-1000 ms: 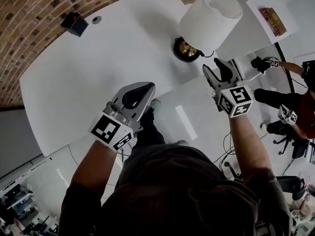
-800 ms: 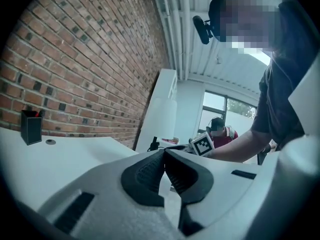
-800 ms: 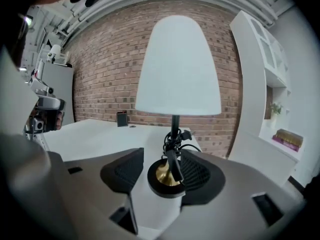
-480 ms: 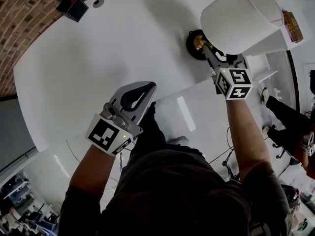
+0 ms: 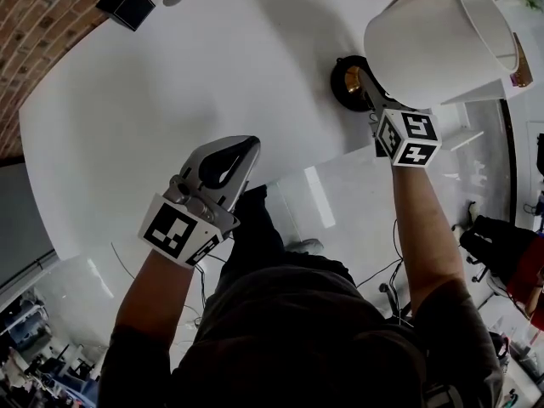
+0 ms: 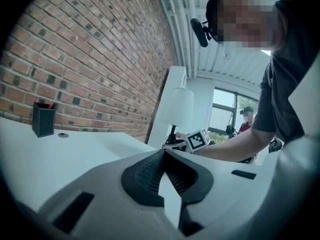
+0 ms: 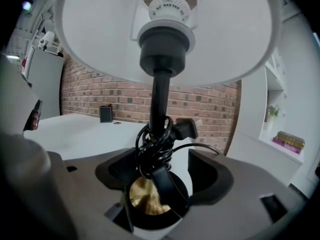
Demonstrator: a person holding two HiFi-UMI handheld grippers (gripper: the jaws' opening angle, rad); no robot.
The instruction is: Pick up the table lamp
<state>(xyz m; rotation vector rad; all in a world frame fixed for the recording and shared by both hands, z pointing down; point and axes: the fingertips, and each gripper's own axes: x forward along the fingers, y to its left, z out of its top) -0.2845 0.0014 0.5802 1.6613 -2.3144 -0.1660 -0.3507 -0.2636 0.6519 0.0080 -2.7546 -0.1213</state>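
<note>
The table lamp [image 5: 435,48] is seen upright near the front edge of the table [image 5: 170,100], at the right of the head view, its round black base [image 5: 347,83] set flat on the white top. The right gripper [image 7: 165,181] is placed low, just by that base, and its jaws have just been opening. They are spread wide, with the thin black stem [image 7: 161,96] and the cord [image 7: 152,151] wound round it standing between them, unpressed. Nothing is gripped yet. The left gripper [image 6: 164,156] is held well apart from the lamp by the table's near edge, jaws brought together on nothing.

And how will it handle? The stem is judged stiff and narrow, the one sound place for a hold. The white shade [image 7: 90,34] is likely thin and light, easily dented, so it is best left alone. The base, with its brass disc [image 7: 144,198], is probably where the weight sits, so a hold low on the stem should keep the lamp from swinging. The coiled cord is soft and may slide under the pads, so any squeeze there must be made firmly, and a tilt is to be expected if the hold is taken off-centre
</note>
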